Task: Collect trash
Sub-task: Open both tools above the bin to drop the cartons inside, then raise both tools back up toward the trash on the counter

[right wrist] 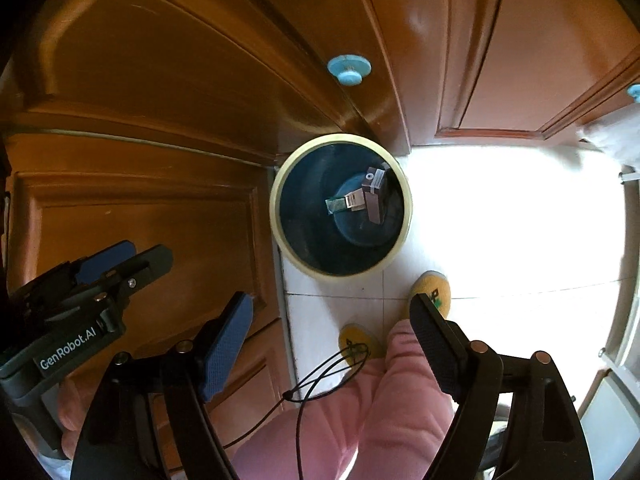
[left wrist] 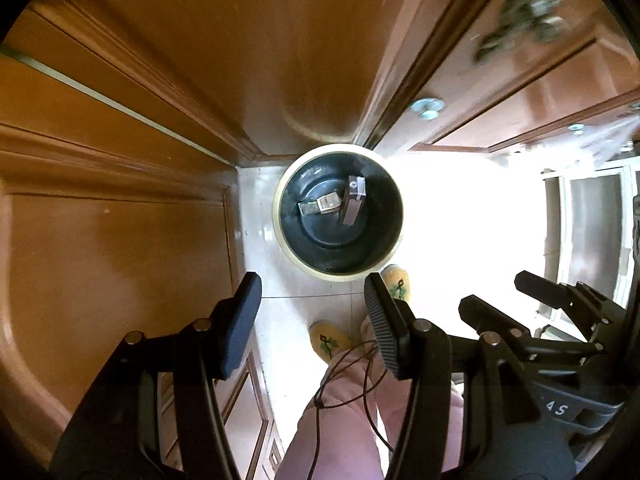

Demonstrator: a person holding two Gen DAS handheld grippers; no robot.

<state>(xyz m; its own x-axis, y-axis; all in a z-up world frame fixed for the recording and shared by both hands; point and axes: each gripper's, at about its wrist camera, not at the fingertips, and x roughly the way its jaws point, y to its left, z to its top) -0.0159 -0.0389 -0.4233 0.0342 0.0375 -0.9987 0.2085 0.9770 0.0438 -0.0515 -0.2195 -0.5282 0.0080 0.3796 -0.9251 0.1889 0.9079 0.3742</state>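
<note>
Both tongs — the left tongs and the right tongs — hang open and empty straight above the bin on the floor, two boxes already lying inside it.

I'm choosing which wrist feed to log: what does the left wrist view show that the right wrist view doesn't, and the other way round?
Only the left wrist view shows the blurred grey-green plant at upper right and the right gripper, open. Only the right wrist view shows the left gripper with its white GenRobot.AI lettering. Both share the cream-rimmed dark round trash bin holding a small purple box, the brown wooden cabinets and the yellow slippers.
</note>
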